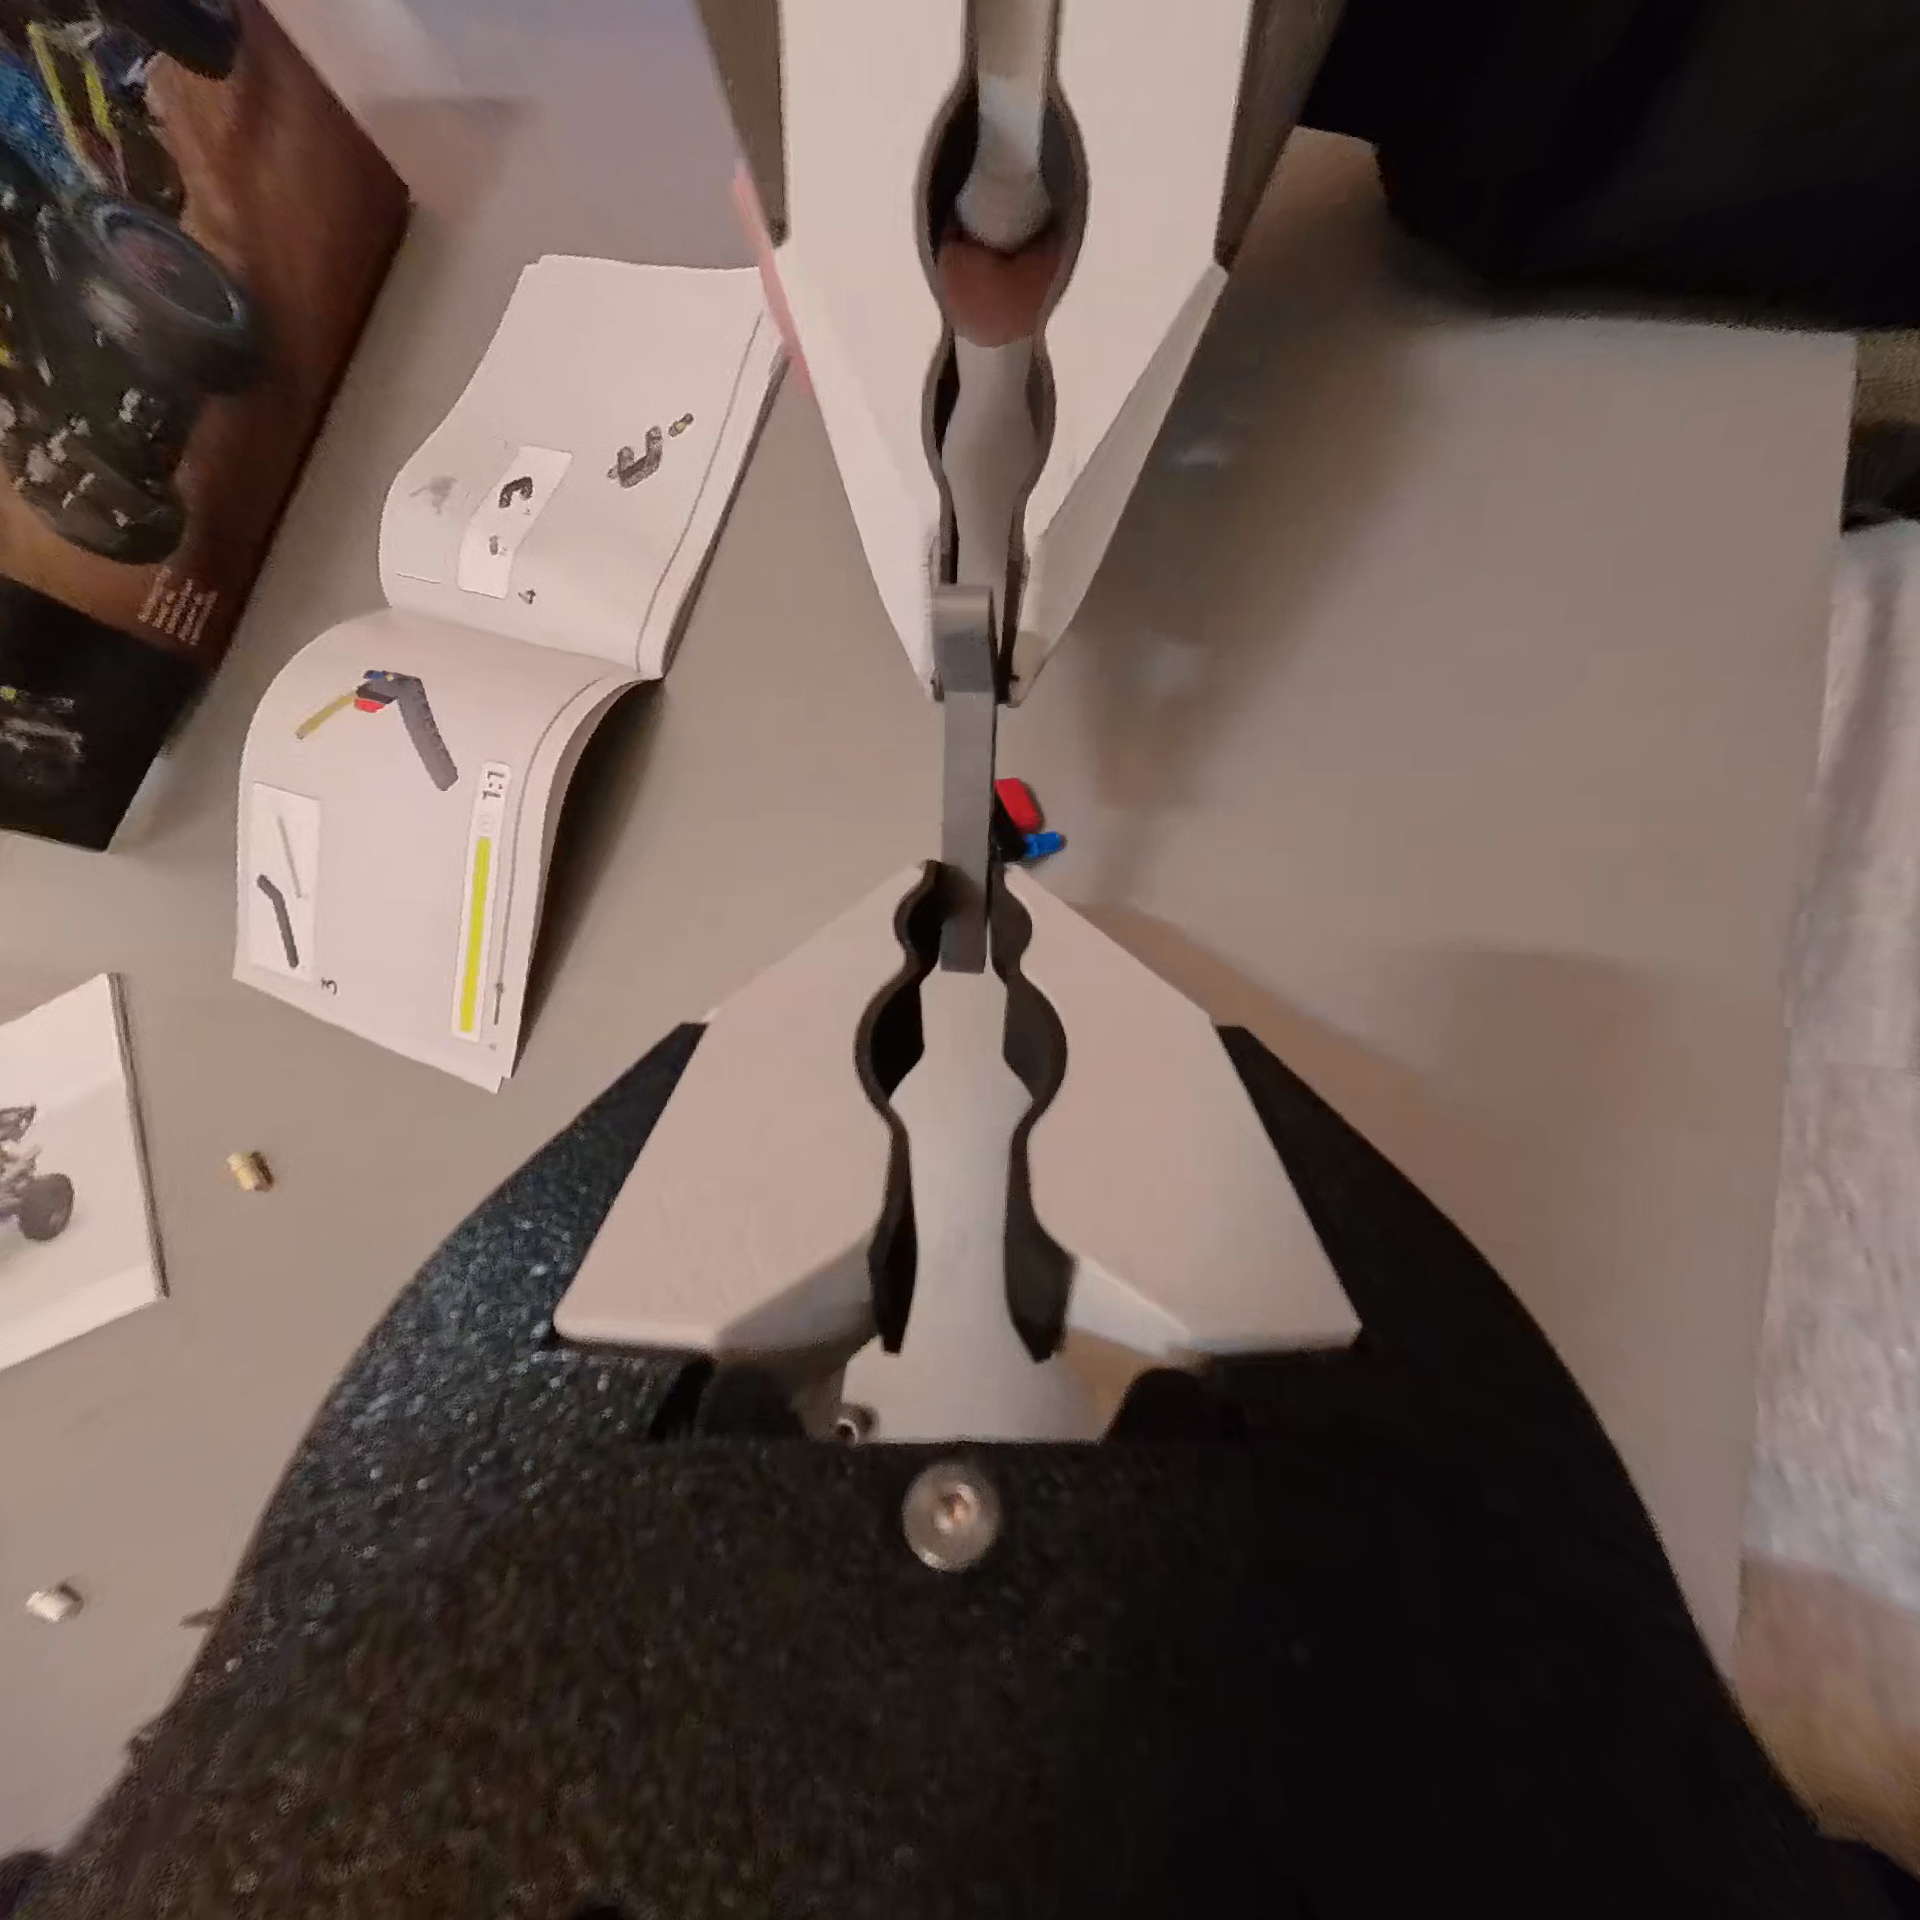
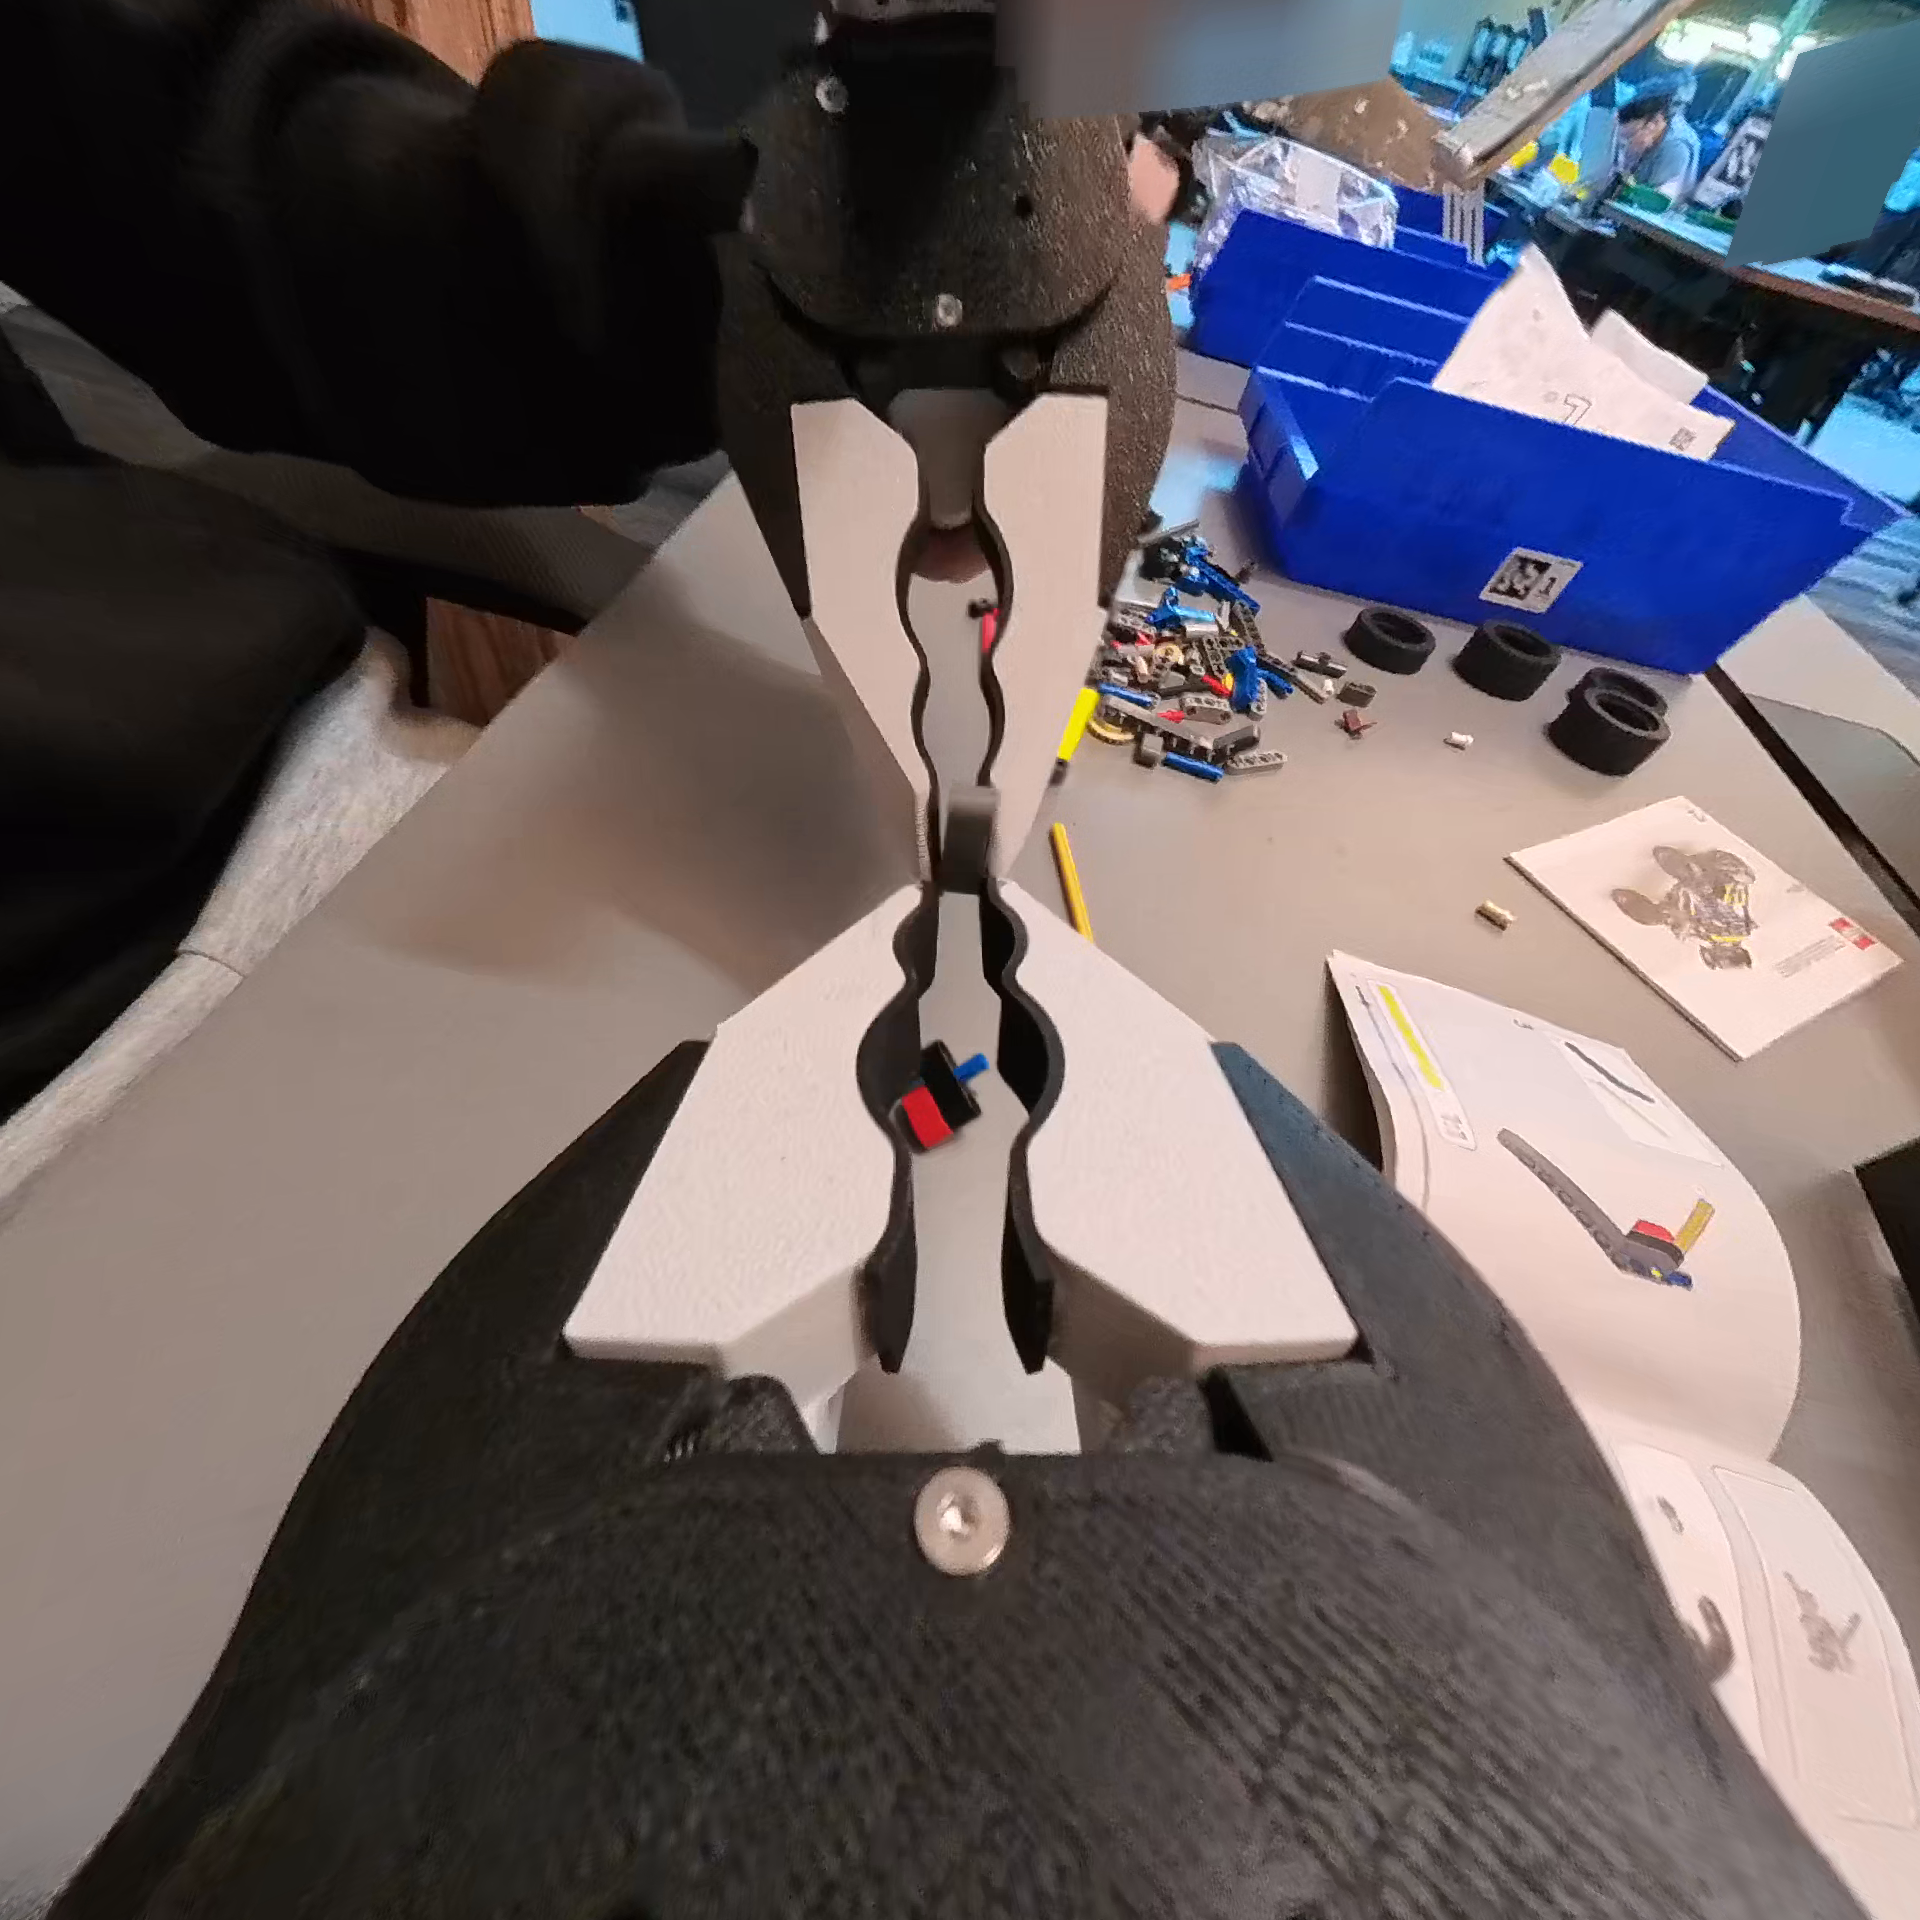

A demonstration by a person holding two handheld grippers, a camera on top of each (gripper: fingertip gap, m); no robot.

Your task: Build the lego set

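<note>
A grey Lego beam (image 1: 966, 769) is held in the air between my two grippers, which face each other tip to tip. My left gripper (image 1: 961, 904) is shut on its near end. My right gripper (image 1: 977, 665) comes from the top of the left wrist view and is shut on its far end. In the right wrist view the beam (image 2: 974, 831) sits between my right gripper (image 2: 961, 894) and the left gripper (image 2: 971, 810). A small red, black and blue assembly (image 1: 1023, 816) shows beside the beam and through the right fingers' gap (image 2: 935, 1107); I cannot tell whether it is attached.
An open instruction booklet (image 1: 468, 727) (image 2: 1558, 1195) lies on the grey table (image 1: 1455, 727). A Lego box (image 1: 125, 364) is at the far left. A pile of loose pieces (image 2: 1195, 675), black tyres (image 2: 1507, 655), blue bins (image 2: 1558, 499) and a yellow axle (image 2: 1070, 873) lie beyond. My two grippers' fingertips are within a few centimetres of each other.
</note>
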